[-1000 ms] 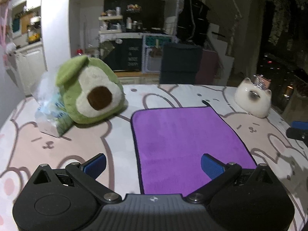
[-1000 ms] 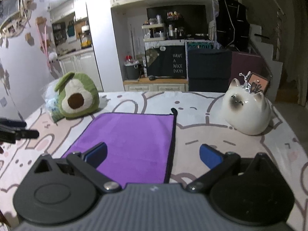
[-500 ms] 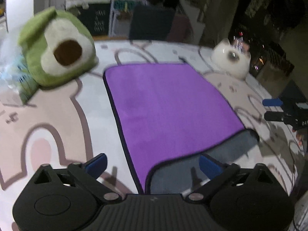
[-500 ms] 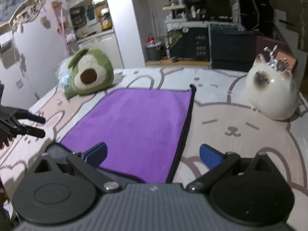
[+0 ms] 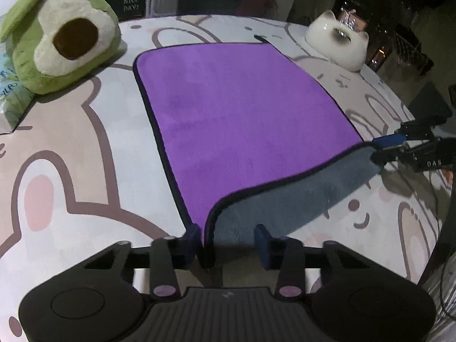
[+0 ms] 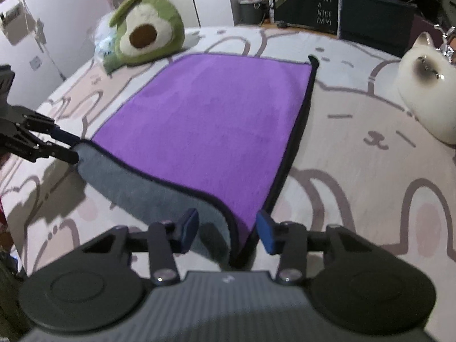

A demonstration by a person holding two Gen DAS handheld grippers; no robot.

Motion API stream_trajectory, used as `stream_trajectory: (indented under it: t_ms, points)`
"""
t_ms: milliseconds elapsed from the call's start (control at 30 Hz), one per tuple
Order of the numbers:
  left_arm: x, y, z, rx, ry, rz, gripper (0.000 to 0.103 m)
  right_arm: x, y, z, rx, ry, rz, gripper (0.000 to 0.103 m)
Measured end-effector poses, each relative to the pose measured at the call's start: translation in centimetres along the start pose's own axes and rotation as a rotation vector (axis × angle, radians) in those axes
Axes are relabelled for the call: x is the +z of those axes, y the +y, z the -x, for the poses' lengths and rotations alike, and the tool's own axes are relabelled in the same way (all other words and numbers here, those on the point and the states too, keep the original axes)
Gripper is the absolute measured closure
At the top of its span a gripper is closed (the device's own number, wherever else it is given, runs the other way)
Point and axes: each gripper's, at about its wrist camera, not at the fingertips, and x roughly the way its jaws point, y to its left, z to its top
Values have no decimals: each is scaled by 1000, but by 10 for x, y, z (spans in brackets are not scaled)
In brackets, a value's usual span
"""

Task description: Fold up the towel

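1. Your purple towel (image 5: pixel 236 114) lies spread on the cartoon-bear table cover (image 5: pixel 79 154), its far edge flat and its near edge lifted so the grey underside (image 5: pixel 285 199) shows.
2. Your left gripper (image 5: pixel 228 238) sits at the near left corner of the towel. The black-trimmed corner stands between its blue pads (image 5: pixel 193 235), but there is a gap on the right side of the cloth. From its own camera the jaws look partly closed; seen from the right wrist view (image 6: pixel 61 145) the fingertips sit close together on the corner. You cannot tell for certain that it is clamped.
3. Your right gripper (image 6: pixel 226 230) is at the near right corner. The folded corner rises between its pads (image 6: pixel 266 232), with space on both sides in its own view. In the left wrist view (image 5: pixel 384 149) its fingertips meet at the towel's corner, which hangs raised from them. Whether it is fully pinched, you cannot tell.
4. The near edge sags in a curve between the two corners.
5. The avocado plush (image 5: pixel 62 34) rests at the far left, just beside the towel's far left corner, leaning on a plastic-wrapped pack (image 5: pixel 11 97).
6. The white cat figurine (image 6: pixel 427 97) stands at the far right, apart from the towel.
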Motion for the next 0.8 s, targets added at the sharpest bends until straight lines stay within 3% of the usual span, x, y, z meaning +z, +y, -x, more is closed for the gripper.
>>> stream_trajectory:
  t_ms: [133,300,433,800]
  points:
    - [1,-2,0,4,1,-7,81,-1,4,-5,9,37,20,77]
    - [2,-4,-3,29,10,-11,97,-3,7,-6,1,54,41,88]
    - [2,-4,-1,44,-5,-10,98,-3,10,-2,-8,49,55,97]
    - [17,0,18,100,-159,62,98,12,6,17,-70,-95,26,98]
